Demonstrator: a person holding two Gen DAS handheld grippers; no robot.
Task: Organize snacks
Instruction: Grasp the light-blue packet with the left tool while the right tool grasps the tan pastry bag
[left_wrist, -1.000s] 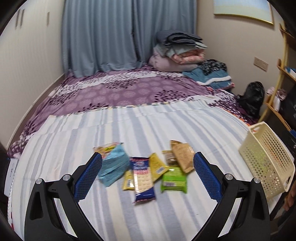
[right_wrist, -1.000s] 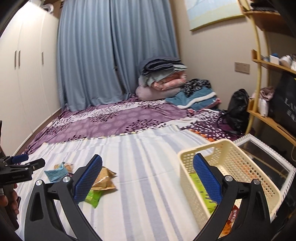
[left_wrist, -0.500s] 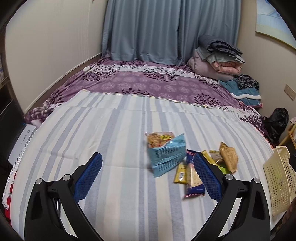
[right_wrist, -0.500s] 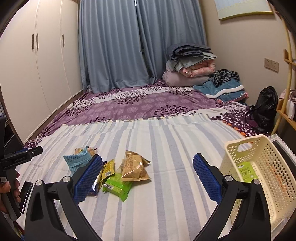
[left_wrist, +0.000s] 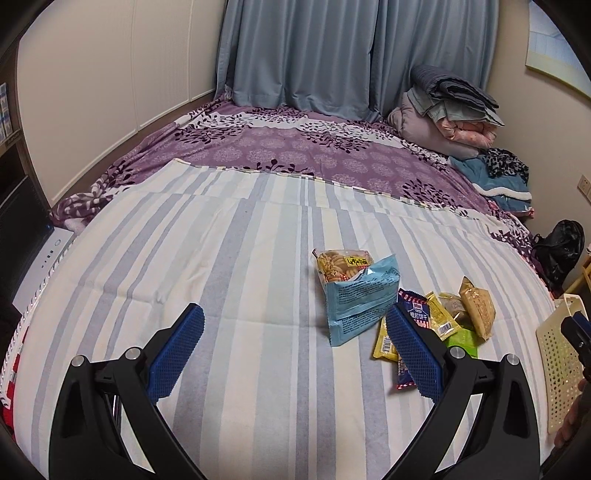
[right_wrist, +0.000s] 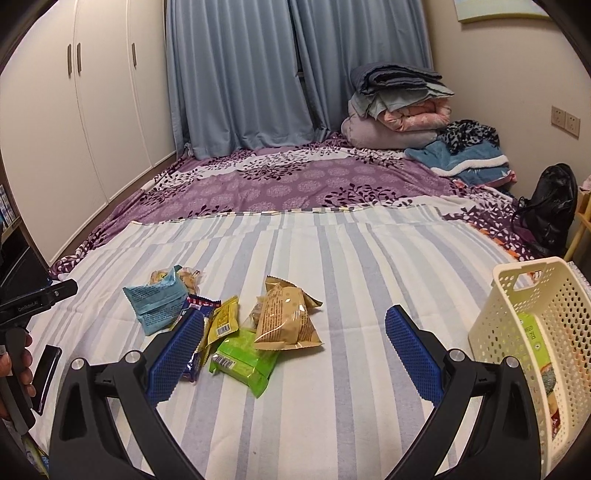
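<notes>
Holding both grippers above the striped bedsheet (right_wrist: 332, 258), we see the left gripper (left_wrist: 295, 347) spread wide and empty, and the right gripper (right_wrist: 295, 347) likewise wide open, gripping nothing. The snacks lie clustered on the sheet: a blue packet (left_wrist: 360, 304), a tan packet (right_wrist: 284, 319), a green packet (right_wrist: 245, 360). The cream basket (right_wrist: 509, 325) stands to the right, already containing a green pack (right_wrist: 532, 332).

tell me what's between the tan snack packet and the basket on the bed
Only bare striped sheet lies between the tan packet and the basket; the right wrist view shows it.
</notes>
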